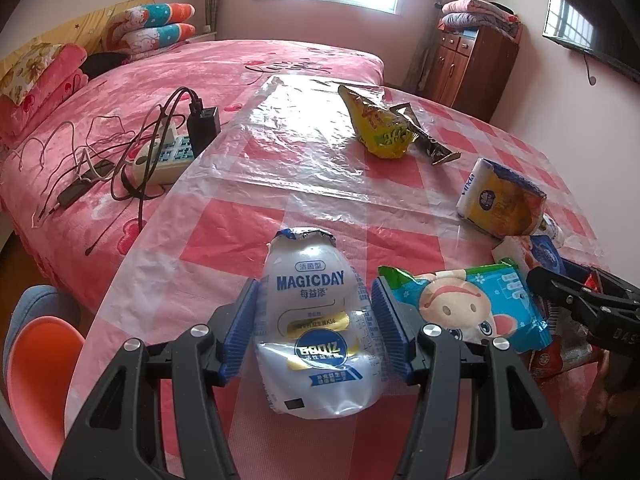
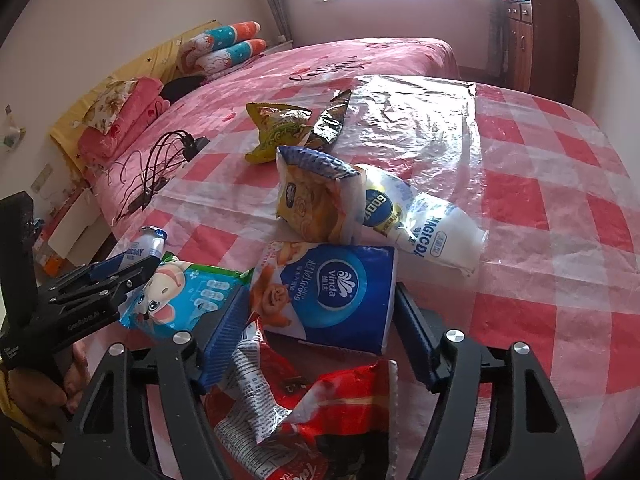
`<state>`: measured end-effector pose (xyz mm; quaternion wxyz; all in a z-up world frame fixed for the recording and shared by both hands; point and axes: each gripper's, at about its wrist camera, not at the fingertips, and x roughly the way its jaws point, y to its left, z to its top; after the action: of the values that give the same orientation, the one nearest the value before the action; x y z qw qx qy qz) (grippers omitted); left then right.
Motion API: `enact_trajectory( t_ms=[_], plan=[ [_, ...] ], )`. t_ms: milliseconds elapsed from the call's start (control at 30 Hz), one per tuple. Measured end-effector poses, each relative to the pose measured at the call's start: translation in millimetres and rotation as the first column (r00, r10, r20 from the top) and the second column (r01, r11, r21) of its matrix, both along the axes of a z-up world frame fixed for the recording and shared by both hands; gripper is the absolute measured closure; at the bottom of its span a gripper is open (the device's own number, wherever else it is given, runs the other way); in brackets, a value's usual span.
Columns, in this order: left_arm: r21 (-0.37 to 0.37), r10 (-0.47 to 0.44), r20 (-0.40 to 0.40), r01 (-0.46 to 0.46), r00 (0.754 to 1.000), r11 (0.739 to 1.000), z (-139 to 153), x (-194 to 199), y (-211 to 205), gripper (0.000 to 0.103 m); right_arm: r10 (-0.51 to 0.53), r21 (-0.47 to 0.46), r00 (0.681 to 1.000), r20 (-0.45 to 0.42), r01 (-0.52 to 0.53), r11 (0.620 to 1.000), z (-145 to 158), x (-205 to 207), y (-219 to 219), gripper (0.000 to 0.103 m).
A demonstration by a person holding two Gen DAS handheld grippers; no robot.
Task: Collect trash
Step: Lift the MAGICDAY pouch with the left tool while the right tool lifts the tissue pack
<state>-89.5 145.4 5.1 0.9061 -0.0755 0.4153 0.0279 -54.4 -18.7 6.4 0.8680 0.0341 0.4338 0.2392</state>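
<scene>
Pink-and-white checked plastic covers the table [image 1: 224, 236] beside a pink bed [image 1: 168, 76], litter strewn across it. At the table's near edge, the left gripper [image 1: 316, 320] clamps a crumpled white MAGICDAY bottle [image 1: 316, 312], its blue pads [image 1: 244, 320] pressing both sides. The right gripper [image 2: 316, 328] straddles a blue Vinda tissue pack [image 2: 332, 292] above a red wrapper [image 2: 312, 412]; whether its pads grip cannot be told. A cartoon wet-wipe pack [image 2: 180, 300] lies between the grippers. Yellow snack bags [image 1: 380, 128] rest toward the far edge.
</scene>
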Motion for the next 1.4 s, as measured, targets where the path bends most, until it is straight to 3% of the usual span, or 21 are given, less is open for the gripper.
enact_trajectory(
  t_ms=[633, 967, 1400],
  plan=[
    [-0.083, 0.001, 0.030, 0.001, 1.000, 0.997, 6, -14, 15, 0.045, -0.014, 0.123, 0.999, 0.042, 0.009, 0.992, 21, -11, -9, 0.035],
    [-0.118, 0.001, 0.067, 0.007, 0.998, 0.993, 17, -30, 28, 0.045, -0.012, 0.129, 0.998, 0.068, 0.003, 0.992, 34, -22, 5, 0.035],
    [-0.166, 0.045, 0.096, -0.029, 0.994, 0.986, 23, -56, 66, 0.045, 0.078, 0.114, 0.995, 0.056, -0.084, 0.990, 44, -39, 53, 0.035]
  ],
)
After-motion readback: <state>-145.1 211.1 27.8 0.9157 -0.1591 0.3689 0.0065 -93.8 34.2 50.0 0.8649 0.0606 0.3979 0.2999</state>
